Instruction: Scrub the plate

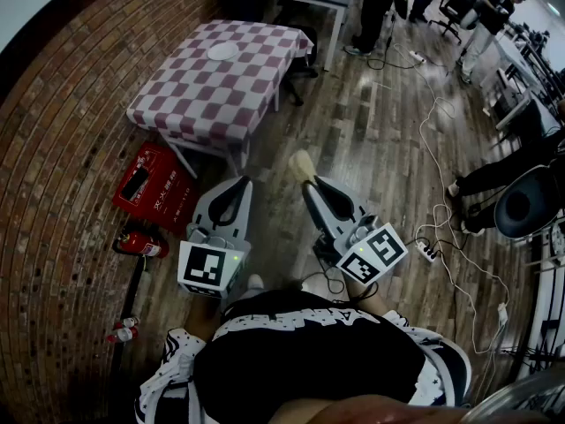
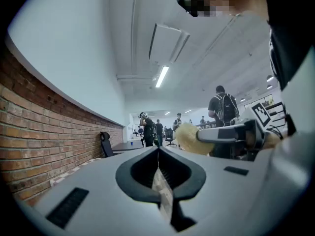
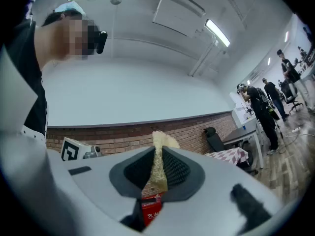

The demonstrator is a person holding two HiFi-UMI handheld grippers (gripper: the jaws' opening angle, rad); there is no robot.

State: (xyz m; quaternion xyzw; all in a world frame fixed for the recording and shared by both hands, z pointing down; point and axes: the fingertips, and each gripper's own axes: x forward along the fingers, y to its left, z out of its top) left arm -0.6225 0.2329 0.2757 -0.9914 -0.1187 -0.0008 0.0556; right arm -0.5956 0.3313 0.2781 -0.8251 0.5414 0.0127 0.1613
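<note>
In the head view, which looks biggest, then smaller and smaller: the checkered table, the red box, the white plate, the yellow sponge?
1. the checkered table
2. the red box
3. the white plate and the yellow sponge look about alike; the sponge is nearer the camera, so I won't rank them.

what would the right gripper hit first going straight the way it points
Likely the brick wall: it lies straight beyond the sponge in the right gripper, with the checked table off to one side. Depth uncertain.
</note>
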